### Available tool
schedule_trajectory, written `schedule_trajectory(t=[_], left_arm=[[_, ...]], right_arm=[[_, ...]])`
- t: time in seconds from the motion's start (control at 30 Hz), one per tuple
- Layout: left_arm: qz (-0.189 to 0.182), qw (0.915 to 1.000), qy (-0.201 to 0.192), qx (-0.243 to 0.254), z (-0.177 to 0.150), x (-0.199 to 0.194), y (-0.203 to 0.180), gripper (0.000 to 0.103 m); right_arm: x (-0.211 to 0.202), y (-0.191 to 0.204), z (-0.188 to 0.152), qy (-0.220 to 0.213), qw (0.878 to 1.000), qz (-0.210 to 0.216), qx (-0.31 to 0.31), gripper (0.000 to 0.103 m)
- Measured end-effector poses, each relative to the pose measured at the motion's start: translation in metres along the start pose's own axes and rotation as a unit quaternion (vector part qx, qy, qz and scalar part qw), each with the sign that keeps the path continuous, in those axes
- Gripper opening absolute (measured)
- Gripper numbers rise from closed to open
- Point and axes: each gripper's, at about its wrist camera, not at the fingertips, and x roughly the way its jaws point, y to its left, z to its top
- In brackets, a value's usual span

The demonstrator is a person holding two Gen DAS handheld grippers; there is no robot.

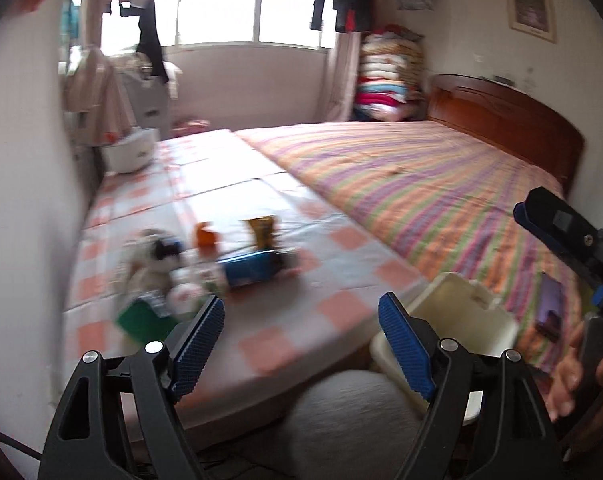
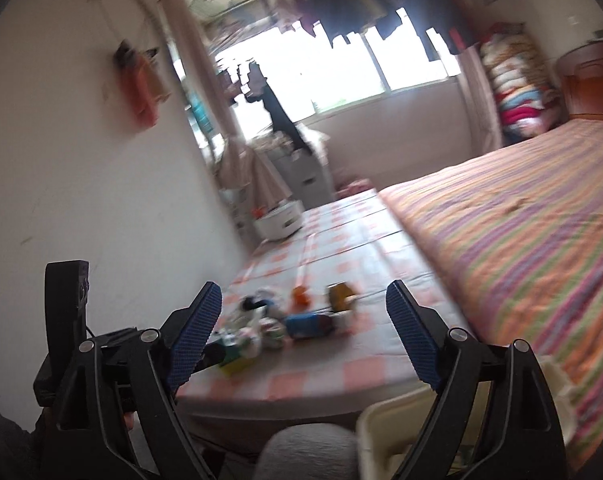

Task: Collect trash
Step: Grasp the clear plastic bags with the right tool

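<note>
Beyond open left claw [image 1: 301,328], trash [image 1: 205,264]

Black claw [image 1: 301,344] arms, silver screws, ribbed blue pads [image 1: 199,344], seemingly rubber.

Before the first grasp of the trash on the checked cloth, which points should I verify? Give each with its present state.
1. Left gripper open and holding nothing: ok.
2. Right gripper open and holding nothing: ok.
3. Trash pile in view ahead of both grippers, on the checked cloth: ok.
4. White bin near at hand, at the near corner beside the striped bed: ok.
5. Sharp view for choosing one item: not ok, both pictures are blurred.
6. What each item is, and whether the blue carton lies free of the others: cannot tell.
</note>
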Motion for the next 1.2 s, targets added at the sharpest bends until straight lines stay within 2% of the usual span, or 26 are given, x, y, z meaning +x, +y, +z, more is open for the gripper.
schedule_trajectory(t=[0.17,0.37,0.5,0.6,0.67,1.0,1.03,1.07,1.13,1.2], left_arm=[[0.091,0.9956,0.002,-0.023,-0.025,-0.011,0.059,0.077],[0.137,0.9894,0.023,-0.042,-0.051,-0.014,0.102,0.077],[0.145,0.987,0.036,-0.06,-0.064,-0.011,0.123,0.077],[0.151,0.9853,0.044,-0.068,-0.072,-0.01,0.132,0.077],[0.153,0.9844,0.048,-0.073,-0.076,-0.008,0.138,0.077],[0.152,0.9824,0.062,-0.088,-0.082,0.001,0.152,0.077],[0.152,0.9823,0.064,-0.089,-0.082,0.003,0.152,0.077],[0.153,0.9819,0.066,-0.09,-0.082,0.005,0.153,0.077],[0.151,0.9815,0.073,-0.092,-0.083,0.009,0.154,0.077],[0.148,0.9811,0.079,-0.096,-0.083,0.014,0.155,0.077]], right_arm=[[0.059,0.048,-0.012,0.063,0.996,0.065,-0.022,0.083],[0.125,0.082,-0.031,0.137,0.986,0.078,-0.046,0.083],[0.165,0.097,-0.046,0.181,0.979,0.075,-0.055,0.082],[0.188,0.099,-0.051,0.203,0.975,0.068,-0.056,0.07],[0.205,0.098,-0.052,0.219,0.972,0.061,-0.058,0.055],[0.27,0.081,-0.075,0.288,0.957,0.005,-0.043,0.053],[0.274,0.077,-0.077,0.293,0.955,0.002,-0.04,0.047],[0.278,0.073,-0.079,0.298,0.954,0.001,-0.036,0.035],[0.285,0.064,-0.085,0.305,0.952,0.012,-0.018,0.032],[0.281,0.06,-0.082,0.294,0.956,0.018,-0.007,0.031]])
